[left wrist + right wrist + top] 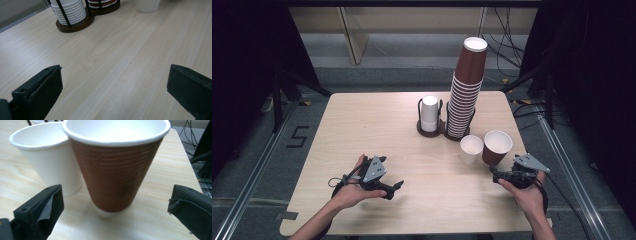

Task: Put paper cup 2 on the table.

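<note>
**Right claw wide open just short of the brown cup**

Right gripper (495, 174) sat in the person's right hand (527, 192) at the near right of the pale wooden table (377, 130). In the right gripper view its two black jaws stood as wide as they go, with nothing pressed between the pads; they held nothing. The brown ribbed paper cup with a white rim (116, 165) stood upright just beyond the jaw tips, on the line between them but apart from both.

Landmark: that brown cup (497, 146). A plain white paper cup (471, 149) stood upright just beside it on its left; in the right gripper view the two rims appeared to meet, contact not certain. Behind the brown cup, toward the far edge, a dark two-ring cup holder (432, 131) carried a tall stack of inverted brown paper cups (466, 95) in its right ring and a short stack of white cups (429, 114) in its left ring.

Left gripper (398, 186), well to the left of the brown cup in the person's left hand (349, 192), lay low over bare wood. Its jaws were spread wide and empty in the left gripper view.
</note>
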Demonstrator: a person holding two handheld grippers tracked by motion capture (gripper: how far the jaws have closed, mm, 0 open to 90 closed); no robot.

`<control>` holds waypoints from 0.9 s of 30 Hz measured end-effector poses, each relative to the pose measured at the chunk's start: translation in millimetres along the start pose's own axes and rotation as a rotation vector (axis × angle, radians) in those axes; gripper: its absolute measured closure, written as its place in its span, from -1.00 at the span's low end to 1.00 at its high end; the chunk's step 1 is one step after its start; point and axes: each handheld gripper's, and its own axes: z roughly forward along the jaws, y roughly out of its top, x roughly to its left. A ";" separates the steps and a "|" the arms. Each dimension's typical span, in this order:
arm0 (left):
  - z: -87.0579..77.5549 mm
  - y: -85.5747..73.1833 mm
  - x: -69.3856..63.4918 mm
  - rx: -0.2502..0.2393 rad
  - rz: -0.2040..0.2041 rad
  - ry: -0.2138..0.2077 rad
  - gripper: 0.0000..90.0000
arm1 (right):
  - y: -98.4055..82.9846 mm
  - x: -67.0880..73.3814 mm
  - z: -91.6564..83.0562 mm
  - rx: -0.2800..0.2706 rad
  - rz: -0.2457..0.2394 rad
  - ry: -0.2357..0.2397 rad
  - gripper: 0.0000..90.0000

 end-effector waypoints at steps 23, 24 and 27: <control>-1.2 -2.2 0.4 -0.015 -0.014 0.016 -1.00 | -20.5 17.9 -40.8 -0.064 0.028 -0.013 -0.99; -1.0 -2.2 0.3 -0.016 -0.014 0.015 -1.00 | -20.3 16.0 -40.8 -0.065 0.004 -0.001 -0.98; 1.1 -2.7 -0.2 -0.033 -0.017 0.018 -1.00 | -21.1 16.5 -41.0 -0.073 0.017 -0.005 -0.95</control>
